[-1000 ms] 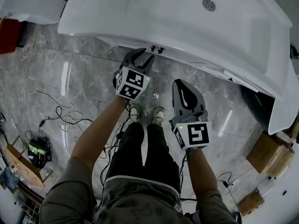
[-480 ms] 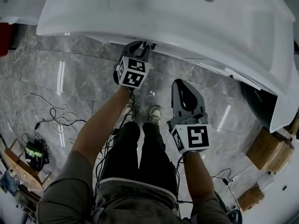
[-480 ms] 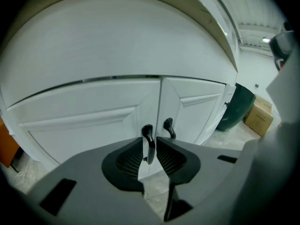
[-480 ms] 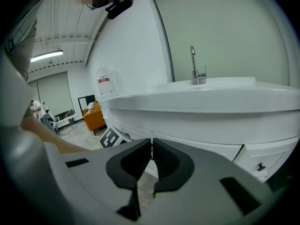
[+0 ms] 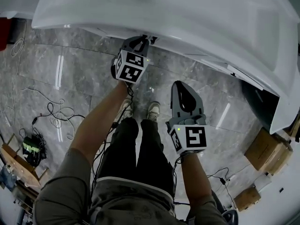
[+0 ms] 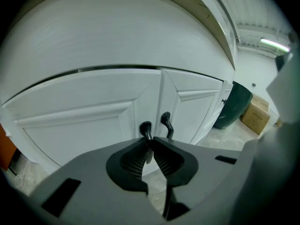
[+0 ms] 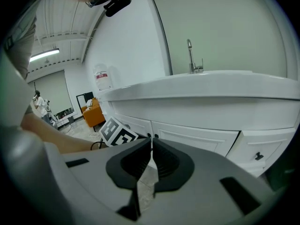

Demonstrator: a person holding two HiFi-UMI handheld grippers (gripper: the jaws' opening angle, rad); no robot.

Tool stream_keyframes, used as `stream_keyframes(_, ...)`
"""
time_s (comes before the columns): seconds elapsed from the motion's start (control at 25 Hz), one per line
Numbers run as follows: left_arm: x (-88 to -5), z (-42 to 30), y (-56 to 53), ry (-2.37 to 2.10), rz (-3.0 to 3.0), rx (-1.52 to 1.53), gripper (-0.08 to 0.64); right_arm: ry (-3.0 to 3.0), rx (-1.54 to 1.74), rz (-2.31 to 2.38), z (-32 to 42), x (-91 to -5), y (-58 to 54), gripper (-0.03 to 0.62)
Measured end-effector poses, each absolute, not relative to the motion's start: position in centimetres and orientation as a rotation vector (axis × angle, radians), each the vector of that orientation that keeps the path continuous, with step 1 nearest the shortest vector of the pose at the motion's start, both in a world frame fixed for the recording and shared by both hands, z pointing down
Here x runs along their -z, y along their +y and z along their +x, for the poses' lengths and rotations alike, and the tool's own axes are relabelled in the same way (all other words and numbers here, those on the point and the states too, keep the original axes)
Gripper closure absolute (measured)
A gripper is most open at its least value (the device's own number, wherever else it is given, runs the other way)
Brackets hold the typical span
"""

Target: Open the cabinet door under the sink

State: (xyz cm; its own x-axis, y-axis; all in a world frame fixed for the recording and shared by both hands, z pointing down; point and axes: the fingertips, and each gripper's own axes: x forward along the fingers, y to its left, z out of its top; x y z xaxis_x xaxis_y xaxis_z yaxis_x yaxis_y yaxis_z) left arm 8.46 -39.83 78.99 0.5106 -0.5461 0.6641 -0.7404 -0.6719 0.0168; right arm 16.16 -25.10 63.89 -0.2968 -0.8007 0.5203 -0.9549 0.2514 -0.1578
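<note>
The left gripper [image 5: 142, 41] is right under the front edge of the white sink [image 5: 187, 18], up against the cabinet [image 7: 197, 135]. A second ago it was a little way back from that edge and its jaws were wide apart. They have just been closing, and now they pinch the black handle [image 6: 145, 127] of the left door [image 6: 79, 121]. The top of the handle sticks up above the jaw tips. The other handle [image 6: 165, 120], on the right door [image 6: 197, 107], is just beside it, and nothing touches it. Both doors are still flat and closed, with only a thin line between them.

The right gripper [image 5: 181, 84] is held out over the grey floor [image 5: 70, 74], well apart from the sink's front edge. It is in much the same spot as before. Its jaws are pressed together with nothing in them. Its own view shows the tap [image 7: 191, 55] standing at the far edge of the sink.

The person's shoes [image 5: 140, 110] are on the floor between the two grippers.
</note>
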Motion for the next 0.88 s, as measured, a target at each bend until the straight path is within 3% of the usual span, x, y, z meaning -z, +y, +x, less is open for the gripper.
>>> stream_keyframes(0.88, -78.7, -1.5, -27.7, -0.876, 2.649, -0.78, 0.511, -2.242, -0.654, 1.32, 5.9, -66.0, -21.7, 0.56)
